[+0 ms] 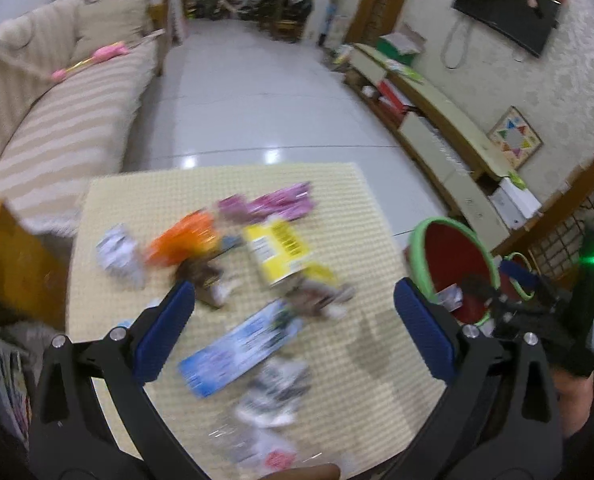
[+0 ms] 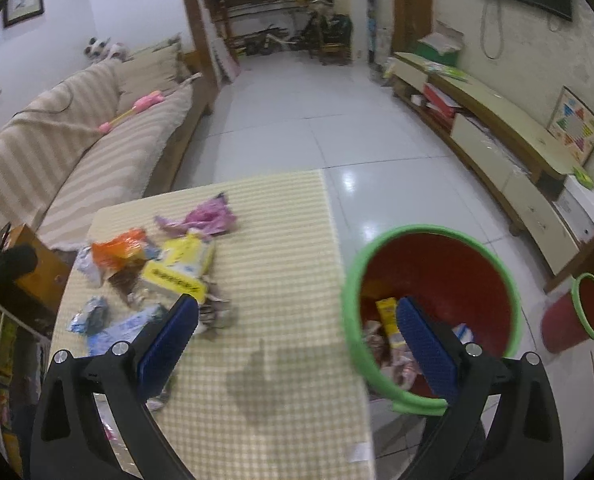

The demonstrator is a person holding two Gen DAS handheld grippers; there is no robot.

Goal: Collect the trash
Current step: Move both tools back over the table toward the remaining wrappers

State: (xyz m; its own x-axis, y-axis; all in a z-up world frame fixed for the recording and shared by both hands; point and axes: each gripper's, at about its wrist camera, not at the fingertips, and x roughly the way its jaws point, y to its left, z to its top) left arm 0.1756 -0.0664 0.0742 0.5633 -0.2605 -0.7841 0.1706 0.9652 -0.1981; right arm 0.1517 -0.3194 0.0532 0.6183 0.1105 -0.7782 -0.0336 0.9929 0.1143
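Observation:
My left gripper [image 1: 295, 292] hovers open over a table [image 1: 377, 360] with a checked cloth, nothing between its fingers. Litter lies below it, blurred: an orange wrapper [image 1: 185, 240], a yellow box [image 1: 277, 252], a pink wrapper [image 1: 273, 204], a blue packet [image 1: 237, 348] and crumpled white wrappers [image 1: 117, 256]. A red bin with a green rim [image 1: 437, 222] stands off the table's right edge. My right gripper [image 2: 297, 302] is open and empty, straddling the table edge [image 2: 337, 280] and the bin [image 2: 429, 229]. The bin holds a yellow packet [image 2: 389, 312] and other wrappers. The litter pile [image 2: 177, 264] lies left of it.
A striped sofa [image 2: 57, 140] runs along the left, with a wooden side table [image 1: 17, 264] near the table corner. A long low cabinet [image 2: 497, 136] lines the right wall. A smaller red bin [image 2: 565, 328] lies on the white tiled floor [image 2: 297, 120].

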